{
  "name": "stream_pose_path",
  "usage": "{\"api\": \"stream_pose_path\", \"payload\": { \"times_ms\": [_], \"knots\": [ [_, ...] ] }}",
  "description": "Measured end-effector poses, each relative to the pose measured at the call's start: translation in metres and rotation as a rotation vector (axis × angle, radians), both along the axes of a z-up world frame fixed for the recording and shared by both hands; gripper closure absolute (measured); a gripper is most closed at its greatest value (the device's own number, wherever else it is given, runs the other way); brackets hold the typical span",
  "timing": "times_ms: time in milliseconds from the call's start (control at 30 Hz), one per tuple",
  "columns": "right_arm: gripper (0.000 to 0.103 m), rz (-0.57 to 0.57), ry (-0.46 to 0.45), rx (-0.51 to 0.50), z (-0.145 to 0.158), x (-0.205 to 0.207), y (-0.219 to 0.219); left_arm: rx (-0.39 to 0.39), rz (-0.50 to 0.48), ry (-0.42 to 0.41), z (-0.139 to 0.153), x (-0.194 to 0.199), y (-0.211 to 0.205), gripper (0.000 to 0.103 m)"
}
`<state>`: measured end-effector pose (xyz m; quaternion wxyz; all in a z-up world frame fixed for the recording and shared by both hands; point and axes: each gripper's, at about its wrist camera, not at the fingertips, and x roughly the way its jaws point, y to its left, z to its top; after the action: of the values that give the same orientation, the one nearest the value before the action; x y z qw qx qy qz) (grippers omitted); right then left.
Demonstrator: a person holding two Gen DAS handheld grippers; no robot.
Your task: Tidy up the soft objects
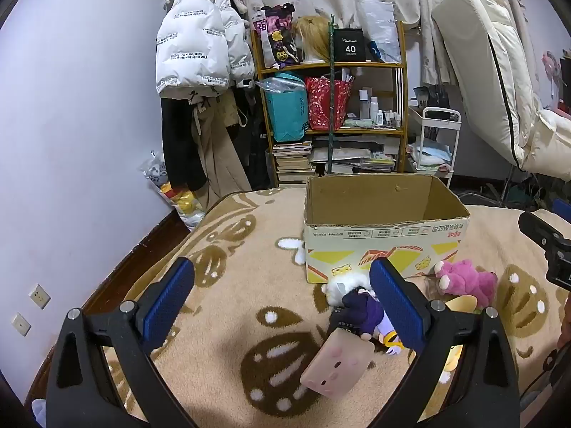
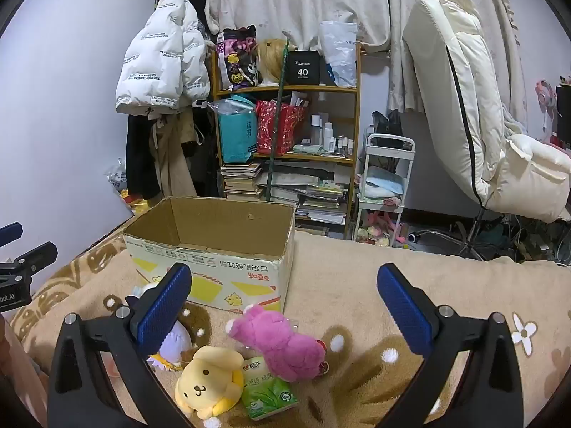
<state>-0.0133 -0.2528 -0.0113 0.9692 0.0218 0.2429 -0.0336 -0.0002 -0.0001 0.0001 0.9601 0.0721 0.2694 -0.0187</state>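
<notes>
An open cardboard box [image 1: 385, 228] stands on the patterned blanket; it also shows in the right wrist view [image 2: 214, 249]. Soft toys lie in front of it: a pink plush [image 2: 282, 342] [image 1: 467, 280], a yellow dog plush [image 2: 207, 381], a purple-clothed doll [image 1: 364, 312] [image 2: 175, 342], a white fluffy toy [image 1: 344, 283], a pale pink block-shaped cushion [image 1: 337, 367] and a green tissue pack [image 2: 267, 388]. My left gripper [image 1: 282, 299] is open and empty above the blanket, left of the toys. My right gripper [image 2: 283, 303] is open and empty above the pink plush.
A bamboo shelf [image 1: 332, 107] with bags, books and bottles stands behind the bed. Coats hang at the left [image 1: 200, 46]. A white cart [image 2: 385, 185] and a cream recliner chair [image 2: 481, 125] stand at the right. The bed's left edge [image 1: 142, 260] drops to the wall.
</notes>
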Motion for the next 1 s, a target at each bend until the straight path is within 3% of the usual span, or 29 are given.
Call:
{"api": "stream_pose_path", "payload": {
  "times_ms": [1000],
  "knots": [
    [0.0,-0.004,-0.01,-0.012,-0.0009,0.0002,0.0007,0.015,0.0,0.001,-0.0001,0.0002,-0.0003,0.005]
  ]
}}
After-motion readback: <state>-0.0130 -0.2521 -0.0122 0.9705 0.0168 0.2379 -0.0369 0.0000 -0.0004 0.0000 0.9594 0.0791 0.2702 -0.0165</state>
